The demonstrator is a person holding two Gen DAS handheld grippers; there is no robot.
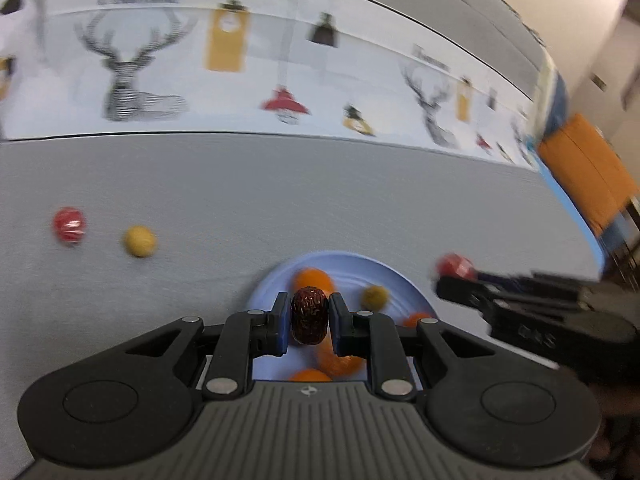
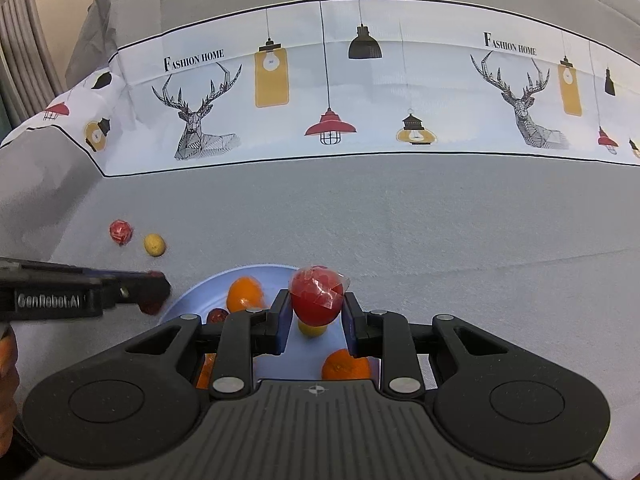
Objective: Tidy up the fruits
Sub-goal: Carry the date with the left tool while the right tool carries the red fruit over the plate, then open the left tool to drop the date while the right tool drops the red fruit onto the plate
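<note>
Both full here; my left gripper [image 1: 308,317] pinches an upright dark wrinkled date [image 1: 309,315], my right gripper [image 2: 313,312] a plastic-wrapped red fruit [image 2: 317,295]; the pale blue plate [image 2: 192,300] sits right beneath both.

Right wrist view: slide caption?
Right tongs grip a wrapped red fruit above the blue plate of oranges.

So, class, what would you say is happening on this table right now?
A person is sorting fruit onto a blue plate with two handheld grippers. The left gripper is shut on a dark red date above the plate; the right gripper is shut on a wrapped red fruit. Several oranges already lie on the plate. Another wrapped red fruit and a small yellow fruit lie on the grey cloth.
</note>
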